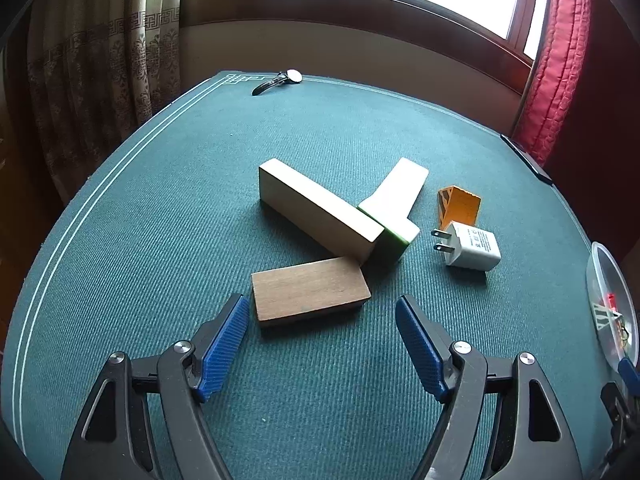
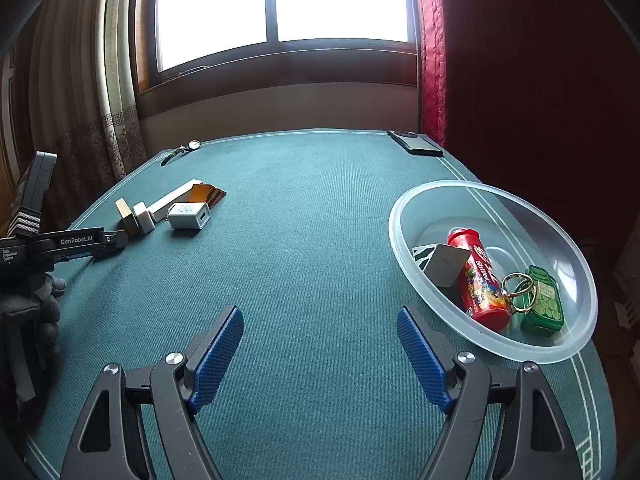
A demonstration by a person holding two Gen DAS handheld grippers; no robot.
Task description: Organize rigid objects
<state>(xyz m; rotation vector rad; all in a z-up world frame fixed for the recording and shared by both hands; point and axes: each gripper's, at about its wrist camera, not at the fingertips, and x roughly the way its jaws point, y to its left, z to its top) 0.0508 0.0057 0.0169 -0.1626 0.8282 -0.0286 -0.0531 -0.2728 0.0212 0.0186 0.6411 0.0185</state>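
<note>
My left gripper (image 1: 320, 300) stands open low over the green cloth. A dark brown wooden block (image 1: 308, 292) lies flat just ahead of its blue pads, untouched. Behind it a long pale wooden block (image 1: 316, 208) leans against a white block with a green side (image 1: 394, 204). To the right are an orange wedge (image 1: 460, 206) and a white plug charger (image 1: 472, 246). My right gripper (image 2: 320, 312) is open with nothing between its fingers, left of a clear plastic bowl (image 2: 394, 236). The bowl holds a red candy tube (image 2: 480, 280), a green keychain (image 2: 544, 300) and a grey wedge (image 2: 448, 266).
A wristwatch (image 1: 280, 80) lies at the table's far left edge and a dark phone (image 2: 418, 144) at the far right corner. Curtains and a window wall stand behind the table. A gloved hand (image 2: 44, 300) holds the left tool.
</note>
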